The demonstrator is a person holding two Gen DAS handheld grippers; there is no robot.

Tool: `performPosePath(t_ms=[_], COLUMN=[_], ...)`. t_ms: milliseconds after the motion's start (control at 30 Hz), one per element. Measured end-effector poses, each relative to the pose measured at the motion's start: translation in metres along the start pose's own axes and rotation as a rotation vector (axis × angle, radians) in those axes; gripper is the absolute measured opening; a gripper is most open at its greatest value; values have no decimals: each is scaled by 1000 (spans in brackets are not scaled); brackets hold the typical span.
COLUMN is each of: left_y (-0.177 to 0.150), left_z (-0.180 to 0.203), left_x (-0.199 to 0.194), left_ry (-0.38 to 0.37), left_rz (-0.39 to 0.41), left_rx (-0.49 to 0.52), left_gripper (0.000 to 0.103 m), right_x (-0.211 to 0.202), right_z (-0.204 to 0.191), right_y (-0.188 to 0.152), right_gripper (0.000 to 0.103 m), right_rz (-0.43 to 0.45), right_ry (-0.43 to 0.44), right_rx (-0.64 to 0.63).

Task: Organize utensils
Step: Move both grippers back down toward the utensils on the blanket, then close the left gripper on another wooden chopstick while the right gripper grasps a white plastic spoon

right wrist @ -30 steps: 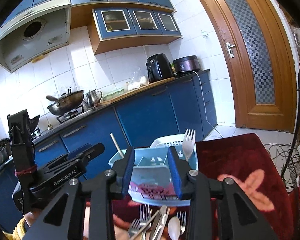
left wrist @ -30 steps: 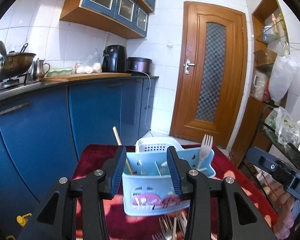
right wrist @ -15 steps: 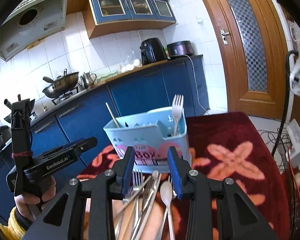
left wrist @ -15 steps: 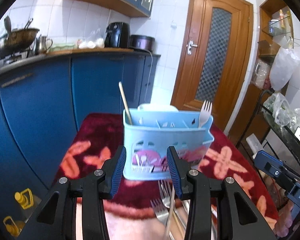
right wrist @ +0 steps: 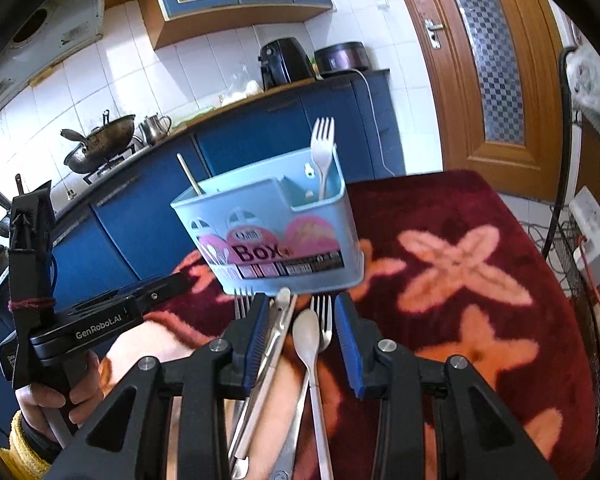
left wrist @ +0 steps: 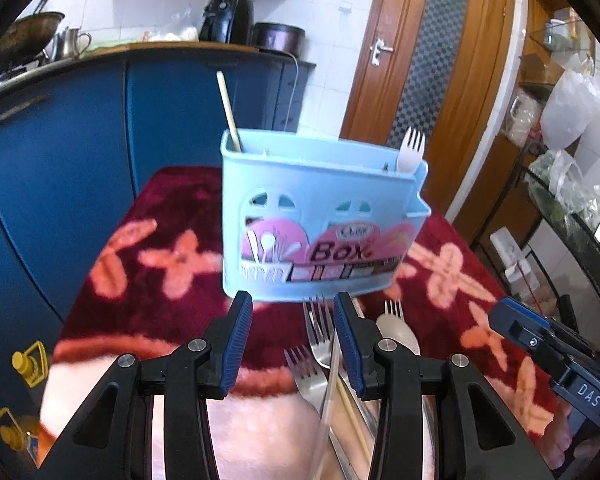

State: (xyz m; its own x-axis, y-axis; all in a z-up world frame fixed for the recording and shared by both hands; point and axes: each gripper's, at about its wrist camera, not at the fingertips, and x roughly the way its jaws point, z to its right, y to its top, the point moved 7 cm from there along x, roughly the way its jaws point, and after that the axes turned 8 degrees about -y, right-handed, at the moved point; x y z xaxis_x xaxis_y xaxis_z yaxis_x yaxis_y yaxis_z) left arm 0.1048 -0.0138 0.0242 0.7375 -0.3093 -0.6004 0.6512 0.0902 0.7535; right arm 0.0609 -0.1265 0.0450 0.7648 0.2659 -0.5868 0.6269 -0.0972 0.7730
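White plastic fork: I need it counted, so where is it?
The white plastic fork stands upright in the right-end compartment of the light blue caddy, in both views.

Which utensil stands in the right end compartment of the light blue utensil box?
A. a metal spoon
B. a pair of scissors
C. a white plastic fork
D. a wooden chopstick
C: a white plastic fork stands tines up in the right end compartment of the light blue utensil box, while the wooden stick leans at the left end.
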Motion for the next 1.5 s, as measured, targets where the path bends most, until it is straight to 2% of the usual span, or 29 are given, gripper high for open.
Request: performPosePath(t_ms=[300, 600, 867, 1033, 1267, 1500], left_y=[-24, -40, -48, -49, -50, -48], left_z=[11, 23, 27, 28, 25, 15], left_x=[24, 45, 61, 63, 58, 36], left_ry=[-15, -10, -11, -20, -39, -37], left_rz=[-99, -167, -213, -214, -209, -178], left_rx=[17, 82, 98, 99, 68, 28], left_gripper=[43, 43, 22, 5, 5, 5], right_x=[14, 20, 22, 24, 25, 26], right_z=[3, 12, 20, 22, 23, 19], right_y=[-16, -26, -30, -32, -34, -35], right_gripper=[37, 37, 37, 37, 37, 37], right_rz=[-56, -85, -94, -102, -109, -114], right_ry=[-2, -6, -1, 4, 11, 13], right_rx=[2, 30, 54, 62, 70, 62])
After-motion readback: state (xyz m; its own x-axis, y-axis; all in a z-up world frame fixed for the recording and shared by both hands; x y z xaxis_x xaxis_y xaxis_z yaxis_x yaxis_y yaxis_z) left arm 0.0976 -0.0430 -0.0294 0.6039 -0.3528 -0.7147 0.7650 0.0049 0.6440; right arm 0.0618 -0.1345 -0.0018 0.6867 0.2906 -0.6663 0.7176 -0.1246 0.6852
